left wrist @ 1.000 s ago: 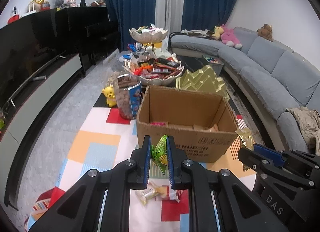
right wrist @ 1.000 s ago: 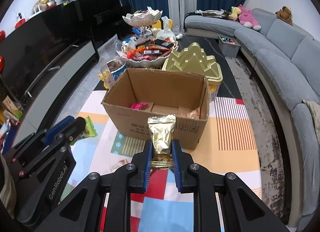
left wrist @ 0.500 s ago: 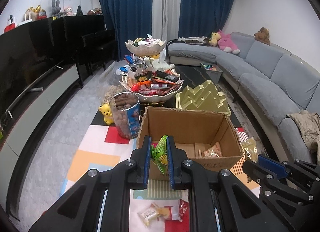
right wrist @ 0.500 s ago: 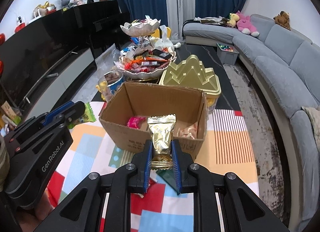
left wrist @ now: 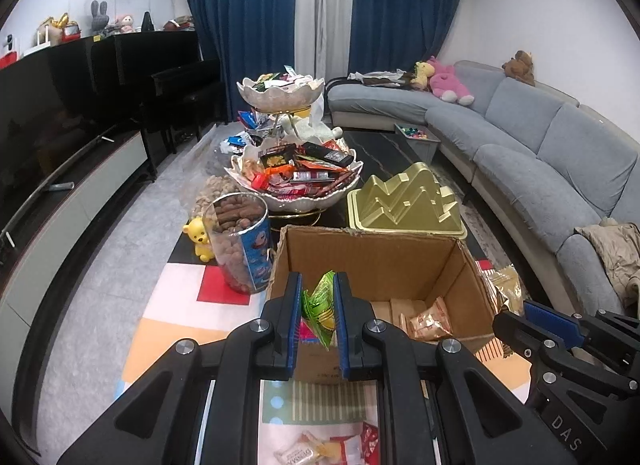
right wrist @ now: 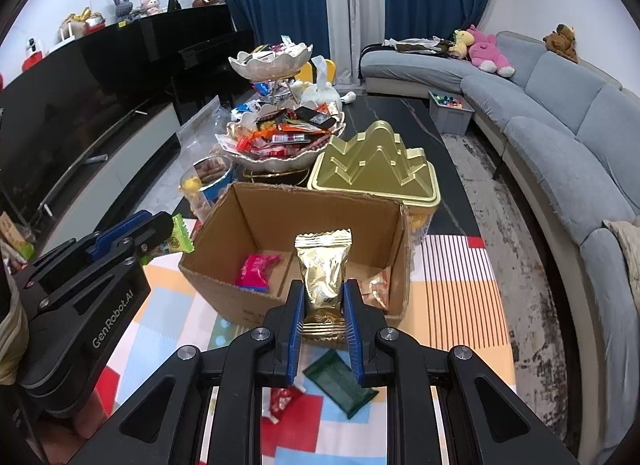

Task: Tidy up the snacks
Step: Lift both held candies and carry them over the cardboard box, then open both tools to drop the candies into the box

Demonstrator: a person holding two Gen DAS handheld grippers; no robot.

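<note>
An open cardboard box [left wrist: 372, 253] [right wrist: 320, 209] stands on a colourful mat. Inside lie a pink packet [right wrist: 256, 271] and orange packets [left wrist: 430, 321]. My left gripper [left wrist: 318, 321] is shut on a green snack packet [left wrist: 320, 307] and holds it above the box's near left edge; it also shows in the right wrist view [right wrist: 172, 241]. My right gripper [right wrist: 324, 313] is shut on a gold snack packet [right wrist: 324, 269] above the box's near wall; that packet also shows in the left wrist view [left wrist: 504, 285].
Behind the box stand a gold mountain-shaped container [left wrist: 404, 201], a tiered bowl stand of snacks [left wrist: 296, 181] and a clear jar of brown snacks [left wrist: 240, 241]. Loose packets lie on the mat near me [left wrist: 312, 453] [right wrist: 340, 381]. A grey sofa [left wrist: 540, 153] runs along the right.
Both grippers have risen and moved forward over the box with their packets still held. The box interior shows more now.
</note>
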